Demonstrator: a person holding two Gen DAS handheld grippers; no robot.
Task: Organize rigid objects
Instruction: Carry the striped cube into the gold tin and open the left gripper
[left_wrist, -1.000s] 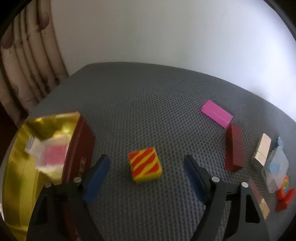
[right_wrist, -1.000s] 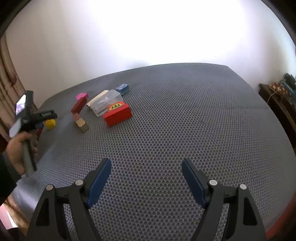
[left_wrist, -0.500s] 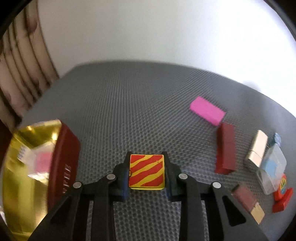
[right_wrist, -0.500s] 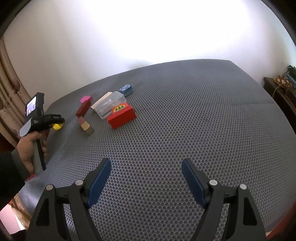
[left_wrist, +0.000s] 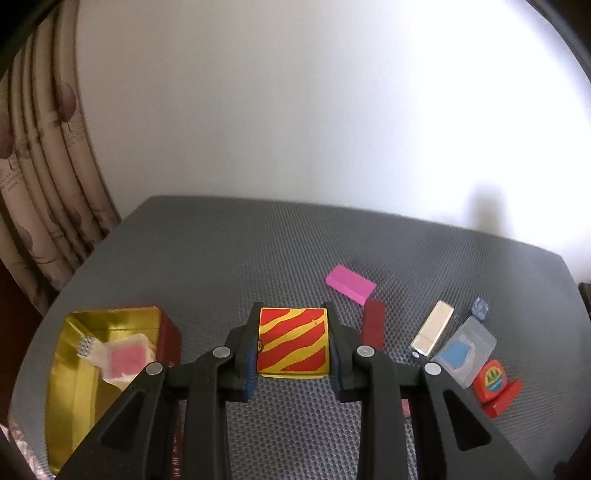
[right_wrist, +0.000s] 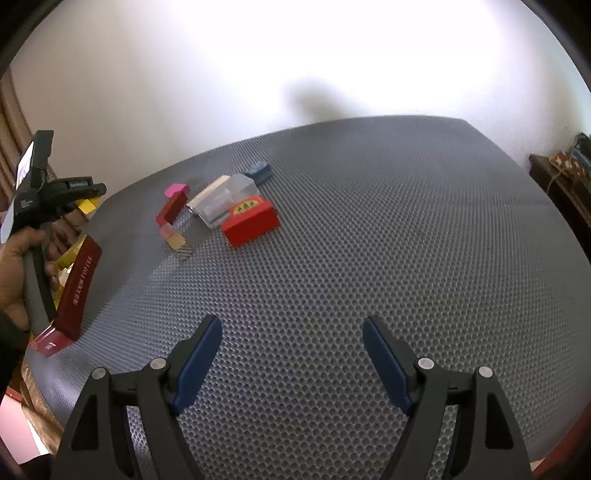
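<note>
My left gripper is shut on a yellow cube with red stripes, held up off the grey mat. In the right wrist view the same cube shows at the far left, in that gripper held by a person's hand. A gold-lined red box stands open at the lower left with a pink-and-white piece inside. My right gripper is open over bare mat, with nothing between its fingers.
On the mat lie a pink block, a dark red bar, a beige block, a clear case with blue inside, a red block with a round label and a small blue piece. Curtains hang at the left.
The left gripper closed on the striped cube and lifted it off the mat. The box and the other blocks now sit lower and farther away. The right gripper stayed put and open.
</note>
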